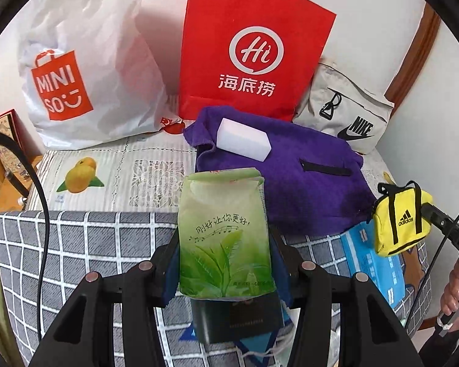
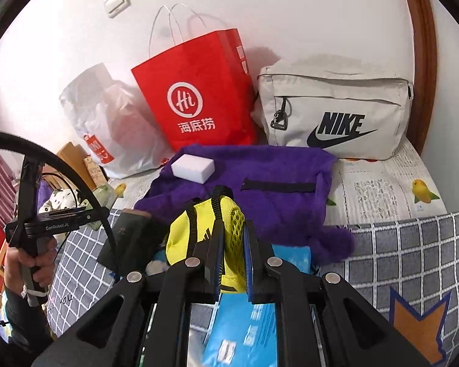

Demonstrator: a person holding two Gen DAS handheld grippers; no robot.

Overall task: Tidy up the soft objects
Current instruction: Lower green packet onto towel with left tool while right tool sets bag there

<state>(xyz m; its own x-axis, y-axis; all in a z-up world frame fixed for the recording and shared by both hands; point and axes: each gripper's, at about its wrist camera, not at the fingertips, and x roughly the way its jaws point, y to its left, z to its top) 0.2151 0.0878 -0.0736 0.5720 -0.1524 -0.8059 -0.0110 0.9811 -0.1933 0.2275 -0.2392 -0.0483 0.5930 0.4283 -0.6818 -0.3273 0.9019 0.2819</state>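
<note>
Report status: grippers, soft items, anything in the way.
Left gripper shut on green pack. Right gripper shut on yellow pouch. Both held above the bed; purple cloth and white sponge lie ahead.

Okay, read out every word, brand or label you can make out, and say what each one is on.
"MINISO": white plastic bag.
"Hi" and "海底捞": red paper bag.
"NIKE": beige bag.
"adidas": small yellow bag.
"刚好让你更好!": green tissue pack; its bottom line is too small to read.
"GenRobot.AI": left gripper's body.
Blue pack: print too blurred to read.
</note>
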